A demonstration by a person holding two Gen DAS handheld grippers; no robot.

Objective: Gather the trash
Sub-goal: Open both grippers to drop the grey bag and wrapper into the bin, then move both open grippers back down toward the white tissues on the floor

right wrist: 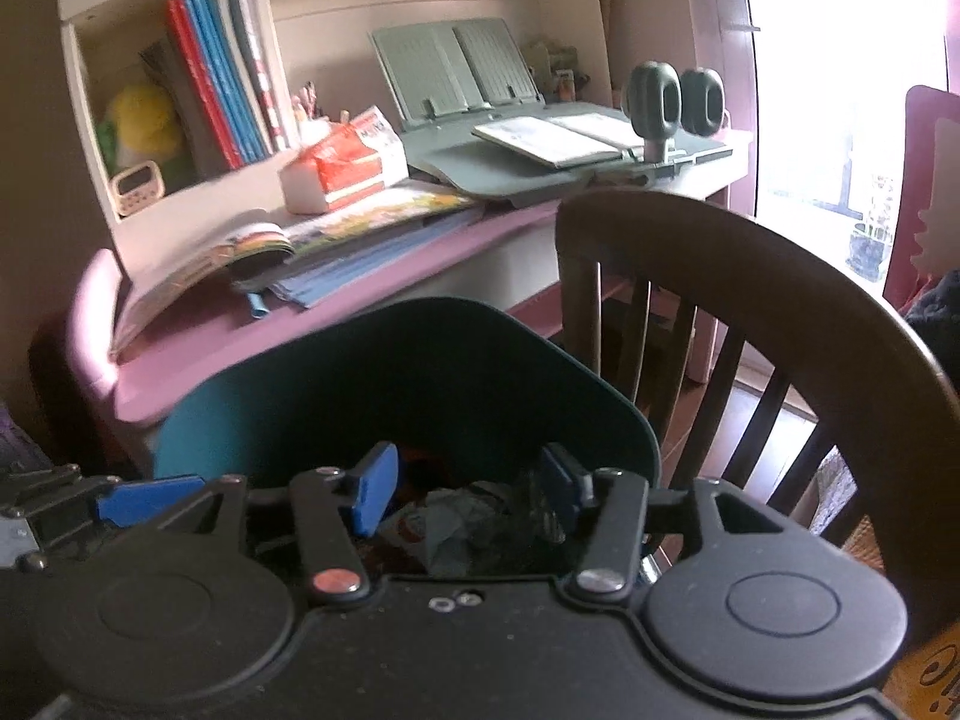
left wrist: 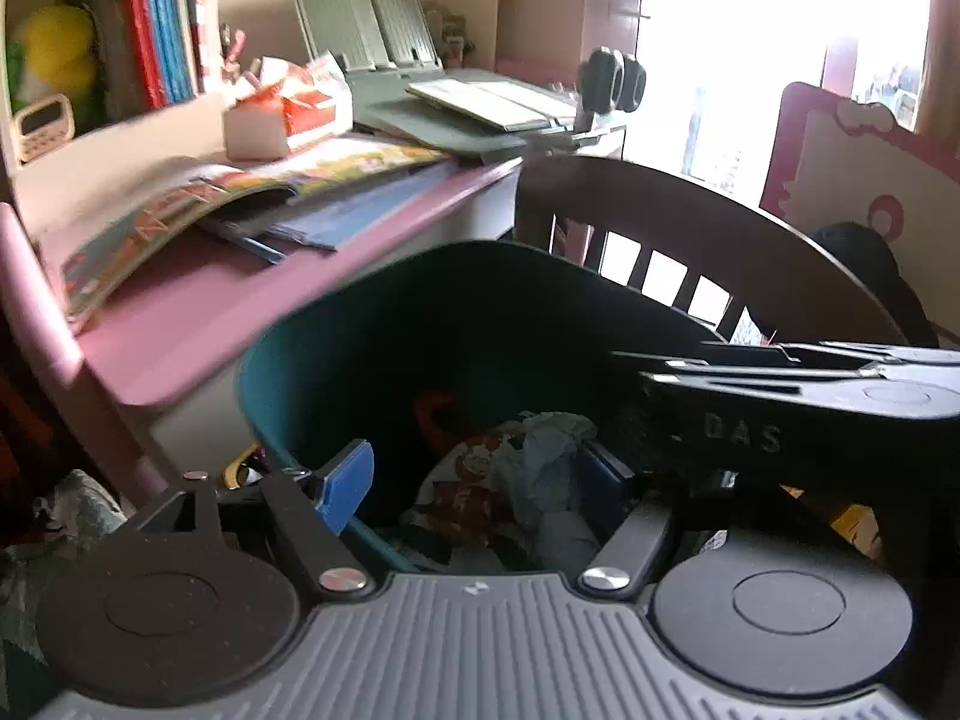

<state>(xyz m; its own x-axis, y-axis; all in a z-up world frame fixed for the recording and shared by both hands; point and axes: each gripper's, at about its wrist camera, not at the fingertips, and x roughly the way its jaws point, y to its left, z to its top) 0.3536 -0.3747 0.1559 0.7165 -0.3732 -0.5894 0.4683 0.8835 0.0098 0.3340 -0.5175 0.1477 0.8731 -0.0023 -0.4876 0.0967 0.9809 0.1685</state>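
A teal trash bin (left wrist: 288, 372) (right wrist: 240, 408) stands in front of the pink desk. Inside it lie crumpled paper and printed wrappers (left wrist: 540, 468) (right wrist: 444, 522). My left gripper (left wrist: 477, 480) hangs over the bin's mouth, open, its blue pads (left wrist: 345, 486) wide apart and touching nothing; the trash lies below them. My right gripper (right wrist: 468, 489) is also over the bin, open, with nothing between its pads (right wrist: 375, 495). The two grippers sit side by side: the right one's black body (left wrist: 780, 414) shows at the right of the left wrist view, and the left one's blue pad (right wrist: 150, 507) shows at the left of the right wrist view.
The pink desk (left wrist: 198, 312) (right wrist: 384, 276) carries open picture books (right wrist: 270, 240), a tissue pack (right wrist: 342, 168) and a grey book stand (right wrist: 468, 78). A dark wooden chair (left wrist: 690, 204) (right wrist: 750, 276) stands right of the bin. A shelf with books (right wrist: 222, 66) rises behind the desk.
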